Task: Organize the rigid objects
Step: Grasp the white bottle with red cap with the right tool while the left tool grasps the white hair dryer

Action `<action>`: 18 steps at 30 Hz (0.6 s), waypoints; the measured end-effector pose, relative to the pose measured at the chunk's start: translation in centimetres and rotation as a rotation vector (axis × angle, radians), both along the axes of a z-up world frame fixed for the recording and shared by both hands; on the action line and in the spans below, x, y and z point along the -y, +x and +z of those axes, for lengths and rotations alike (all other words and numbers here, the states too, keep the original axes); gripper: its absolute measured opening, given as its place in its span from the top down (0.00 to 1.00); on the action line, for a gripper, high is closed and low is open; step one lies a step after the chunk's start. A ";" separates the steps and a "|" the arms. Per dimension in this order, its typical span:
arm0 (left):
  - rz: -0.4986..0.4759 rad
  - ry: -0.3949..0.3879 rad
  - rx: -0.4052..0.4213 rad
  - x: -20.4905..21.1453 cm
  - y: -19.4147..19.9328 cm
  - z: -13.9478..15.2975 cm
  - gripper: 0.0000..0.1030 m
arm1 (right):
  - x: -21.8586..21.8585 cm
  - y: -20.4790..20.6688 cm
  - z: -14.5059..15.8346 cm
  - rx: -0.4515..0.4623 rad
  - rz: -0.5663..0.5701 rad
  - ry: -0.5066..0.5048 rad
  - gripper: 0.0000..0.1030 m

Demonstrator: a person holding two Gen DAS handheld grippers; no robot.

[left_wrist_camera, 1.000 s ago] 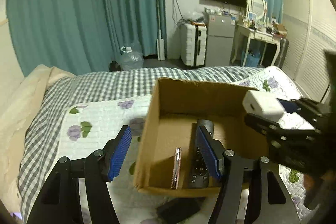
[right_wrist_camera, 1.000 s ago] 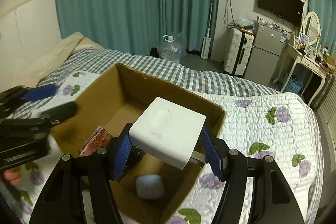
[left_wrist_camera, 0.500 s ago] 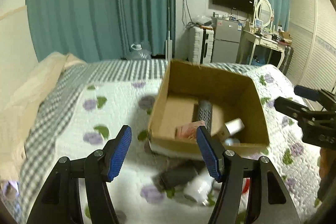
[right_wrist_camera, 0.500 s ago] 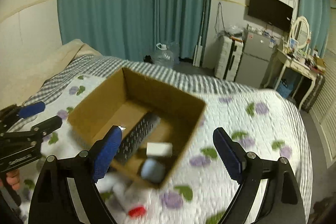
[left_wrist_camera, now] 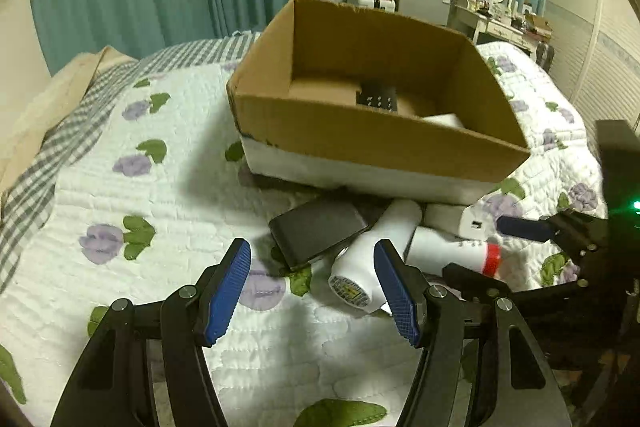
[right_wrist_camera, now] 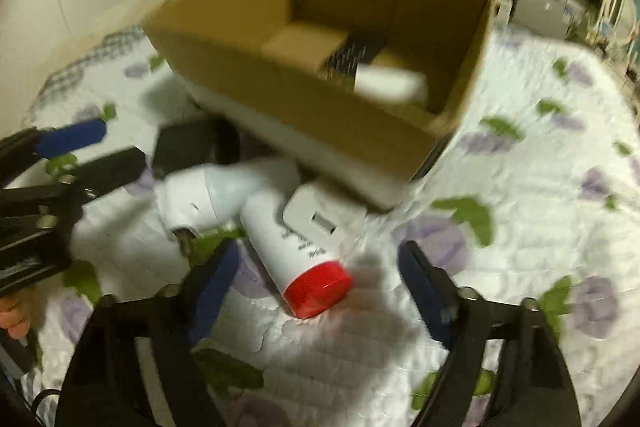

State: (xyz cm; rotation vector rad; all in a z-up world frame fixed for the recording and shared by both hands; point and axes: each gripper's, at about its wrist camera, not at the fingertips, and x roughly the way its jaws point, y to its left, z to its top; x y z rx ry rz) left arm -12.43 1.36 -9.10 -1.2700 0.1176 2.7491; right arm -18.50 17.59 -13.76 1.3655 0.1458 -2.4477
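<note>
A cardboard box (left_wrist_camera: 372, 135) (right_wrist_camera: 280, 83) sits on the quilted bed. Inside it lie a black remote (left_wrist_camera: 378, 99) (right_wrist_camera: 356, 53) and a white block (left_wrist_camera: 444, 121) (right_wrist_camera: 390, 85). In front of the box lie a black flat case (left_wrist_camera: 316, 231) (right_wrist_camera: 192, 147), a white hair-dryer-like device (left_wrist_camera: 372, 259) (right_wrist_camera: 208, 195), a white bottle with a red cap (left_wrist_camera: 452, 251) (right_wrist_camera: 296, 251) and a white adapter (right_wrist_camera: 324, 221). My left gripper (left_wrist_camera: 312, 291) is open and empty, low over the case and device. My right gripper (right_wrist_camera: 320, 291) is open and empty, around the bottle's red cap.
The bed has a white quilt with purple flowers (left_wrist_camera: 168, 211) and a checked blanket (left_wrist_camera: 40, 163) at the left. Teal curtains, a TV, a fridge and a dressing table stand behind the bed. The right gripper shows at the right of the left wrist view (left_wrist_camera: 532, 247).
The right gripper let go of the white block, which now lies in the box. Both grippers pulled back and dropped low toward the objects in front of the box.
</note>
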 end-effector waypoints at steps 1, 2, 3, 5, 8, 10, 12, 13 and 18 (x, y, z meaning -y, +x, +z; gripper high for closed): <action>0.003 -0.001 0.005 0.1 0.0 -0.3 0.35 | 0.0 -0.4 -0.4 0.010 -0.003 -0.007 0.26; 0.007 0.000 0.013 0.2 -0.2 -0.6 0.35 | 0.0 -0.6 -0.7 0.016 -0.006 -0.009 0.27; 0.007 0.005 0.020 0.3 -0.3 -0.7 0.35 | 0.0 -0.9 -1.0 0.026 -0.007 -0.016 0.28; 0.008 0.009 0.029 0.4 -0.4 -1.0 0.35 | 0.1 -0.8 -1.1 0.036 0.007 -0.033 0.37; 0.006 0.004 0.031 0.3 -0.2 -1.1 0.35 | 0.5 0.2 -0.9 0.041 0.030 -0.007 0.52; 0.003 0.002 0.032 0.2 -0.1 -1.0 0.35 | 0.8 1.4 -0.4 0.046 0.042 0.001 0.61; -0.002 0.000 0.033 0.1 0.0 -1.0 0.35 | 1.1 2.7 0.1 0.042 0.052 0.014 0.65; -0.003 -0.002 0.034 0.1 -0.1 -1.0 0.35 | 1.4 3.1 0.3 0.033 0.061 0.023 0.65; -0.001 -0.007 0.041 0.1 -0.2 -1.3 0.35 | 1.7 1.6 -0.1 0.042 0.053 -0.037 0.65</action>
